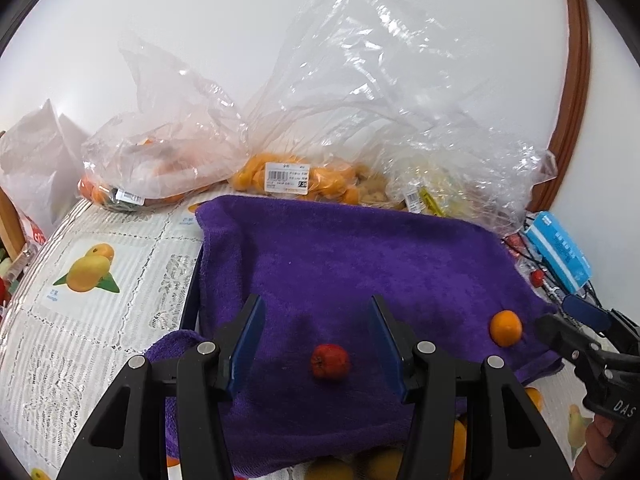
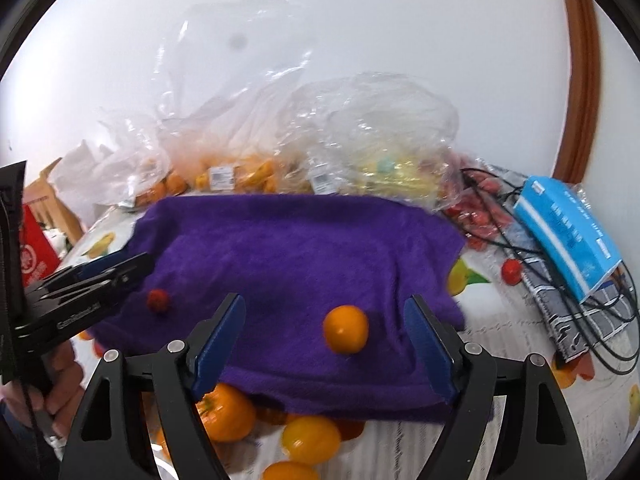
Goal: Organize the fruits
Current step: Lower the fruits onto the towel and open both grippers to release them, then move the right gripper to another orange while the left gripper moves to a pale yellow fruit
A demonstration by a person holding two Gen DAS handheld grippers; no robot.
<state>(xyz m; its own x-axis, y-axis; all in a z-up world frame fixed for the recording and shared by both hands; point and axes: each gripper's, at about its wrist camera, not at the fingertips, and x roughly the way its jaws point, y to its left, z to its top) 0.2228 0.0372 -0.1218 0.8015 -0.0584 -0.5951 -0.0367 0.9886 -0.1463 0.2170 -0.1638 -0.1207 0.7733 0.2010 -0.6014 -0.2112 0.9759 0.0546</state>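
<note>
A purple towel (image 1: pixel 340 260) (image 2: pixel 280 248) covers the middle of the table. On it lie a small red fruit (image 1: pixel 330 361) (image 2: pixel 158 300) and a small round orange fruit (image 1: pixel 506 328) (image 2: pixel 346 330). My left gripper (image 1: pixel 316 304) (image 2: pixel 138 260) is open above the towel. The red fruit sits between its blue pads without touching either. My right gripper (image 2: pixel 324 302) (image 1: pixel 560 314) is open wider, with the orange fruit lying free between its fingers. Neither fruit is held.
Clear plastic bags of orange fruit (image 1: pixel 280 176) (image 1: pixel 132 184) and yellow items (image 2: pixel 384 168) line the back by the wall. A blue box (image 2: pixel 568 232), black cables (image 2: pixel 560 280) and a loose red fruit (image 2: pixel 512 270) lie right. Oranges (image 2: pixel 226 412) and a yellow fruit (image 2: pixel 310 438) sit at the towel's front edge.
</note>
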